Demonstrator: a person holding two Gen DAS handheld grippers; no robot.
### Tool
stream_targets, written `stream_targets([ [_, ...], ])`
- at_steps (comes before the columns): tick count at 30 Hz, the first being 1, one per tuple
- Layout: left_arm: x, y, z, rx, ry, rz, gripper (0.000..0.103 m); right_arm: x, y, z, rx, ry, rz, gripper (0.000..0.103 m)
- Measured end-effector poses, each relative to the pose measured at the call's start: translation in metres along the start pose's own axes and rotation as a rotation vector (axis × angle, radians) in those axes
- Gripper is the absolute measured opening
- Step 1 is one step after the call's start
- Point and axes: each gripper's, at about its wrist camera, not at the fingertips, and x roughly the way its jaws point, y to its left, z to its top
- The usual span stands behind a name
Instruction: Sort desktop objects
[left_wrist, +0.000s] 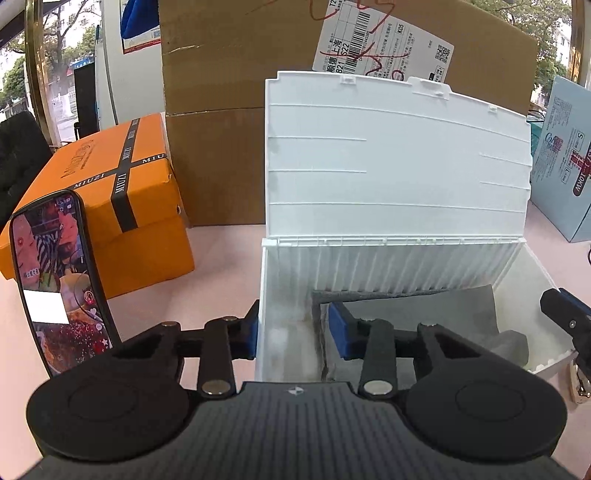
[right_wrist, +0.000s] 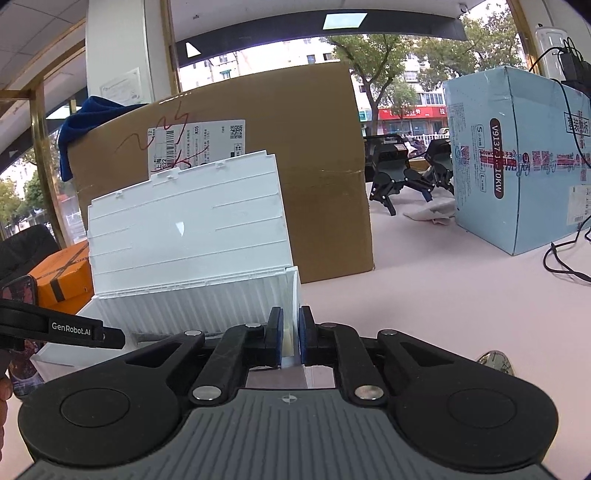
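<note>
Left wrist view
Container: we see a white ribbed plastic storage box (left_wrist: 399, 266) on the pink tabletop (left_wrist: 221, 266), its hinged lid (left_wrist: 395, 158) standing upright at the back.
Contents: grey foam pieces (left_wrist: 424, 314) lie on the box floor.
Left gripper (left_wrist: 291, 332): our fingers straddle the box's left wall, one blue pad outside, one inside; they are spread apart and we cannot tell whether either pad touches the wall.
Room: a black smartphone with a lit screen (left_wrist: 59, 280) stands just left of us, an orange cardboard gift box with black ribbon (left_wrist: 110, 206) behind it, and a large brown cardboard carton (left_wrist: 229, 110) behind the lid. The right gripper's tip (left_wrist: 565, 317) shows at the box's right wall.

Right wrist view
Right gripper (right_wrist: 291, 339): our blue pads are clenched on the white box's (right_wrist: 192, 302) right wall, one on each side.
Lid (right_wrist: 184, 225): upright, leaning near the brown carton (right_wrist: 314, 166).
Room: open pink tabletop (right_wrist: 443, 295) lies to the right, up to a light blue cardboard box (right_wrist: 517, 158) with black cables beside it.
</note>
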Motion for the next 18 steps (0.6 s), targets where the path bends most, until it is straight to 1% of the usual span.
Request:
stream_targets([
  [3, -0.001, -0.002, -0.005, 0.000, -0.013, 0.014, 0.033, -0.001, -0.002, -0.001, -0.007, 0.003, 0.005, 0.009],
  [8, 0.002, -0.005, -0.001, 0.014, -0.036, 0.043, 0.032, -0.002, 0.000, -0.004, -0.016, -0.007, -0.002, 0.009],
  [12, 0.004, -0.004, 0.001, 0.017, -0.035, 0.036, 0.034, -0.002, 0.000, -0.004, -0.003, -0.010, -0.003, 0.009],
  [13, 0.003, -0.005, 0.001, 0.025, -0.035, 0.023, 0.040, -0.003, 0.000, -0.004, -0.002, -0.011, -0.003, 0.009],
  [14, 0.003, -0.007, 0.000, 0.034, -0.035, 0.010, 0.043, -0.003, 0.000, -0.004, 0.000, -0.013, -0.003, 0.009],
  [16, 0.004, -0.010, -0.001, 0.047, -0.035, -0.011, 0.062, -0.002, 0.000, -0.005, 0.001, -0.015, -0.002, 0.009],
  [17, 0.005, -0.012, -0.002, 0.050, -0.027, -0.029, 0.067, -0.002, 0.000, -0.005, 0.004, -0.015, 0.002, 0.010],
  [18, 0.006, -0.014, -0.003, 0.054, -0.022, -0.044, 0.078, -0.002, 0.000, -0.005, 0.007, -0.015, 0.006, 0.012],
])
